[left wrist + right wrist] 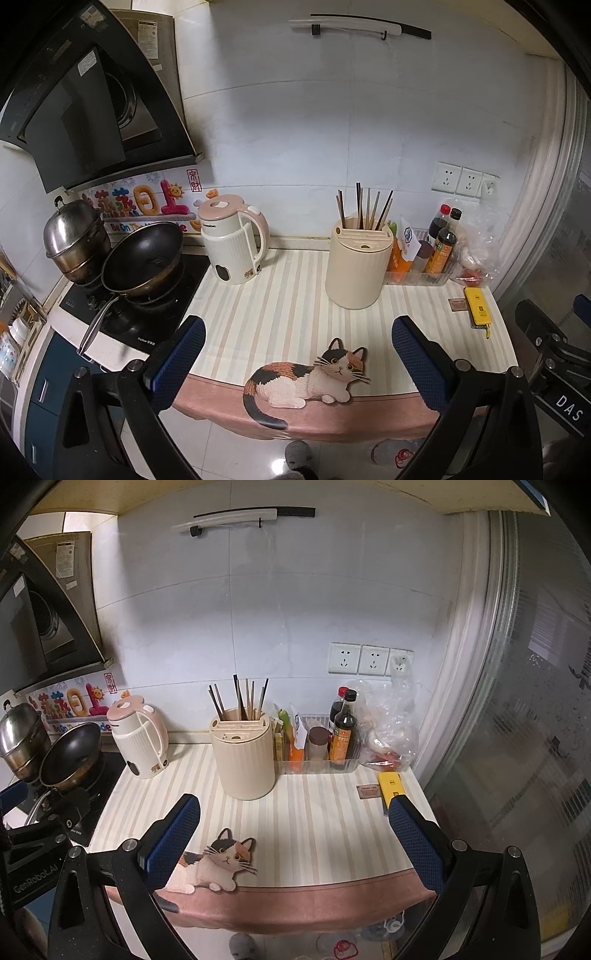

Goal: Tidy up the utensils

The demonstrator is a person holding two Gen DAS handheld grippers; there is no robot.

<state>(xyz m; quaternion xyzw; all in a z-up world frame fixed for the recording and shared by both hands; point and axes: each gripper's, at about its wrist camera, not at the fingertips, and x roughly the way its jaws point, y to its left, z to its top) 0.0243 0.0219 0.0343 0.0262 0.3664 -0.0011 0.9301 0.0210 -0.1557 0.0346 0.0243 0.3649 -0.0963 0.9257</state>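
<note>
**Both tools wide open, short of the chopstick holder**

The left tool (297,345) hangs over the near edge of the striped worktop (280,306) with its blue-padded fingers (177,360) spread wide and nothing between them. Straight ahead of it, a little to its right, stands the cream utensil holder (357,268), well apart from the fingertips, with a bunch of chopsticks (364,206) upright in its rear slots. The kettle (233,245) sits ahead and to the tool's left, beside the black frying pan (142,254).

The right tool (293,819) is likewise fully open and empty. From it, the utensil holder (243,758) is ahead and slightly left, the chopsticks (240,698) standing in it. A yellow box (390,784) lies just past the right fingertip, partly covered by it. The printed cat (216,864) on the cloth is half hidden behind the left finger.

How many chopsticks there are is hard to count. The holder's front slots are too small to read. The bottles in the clear tray (321,766) overlap one another.
</note>
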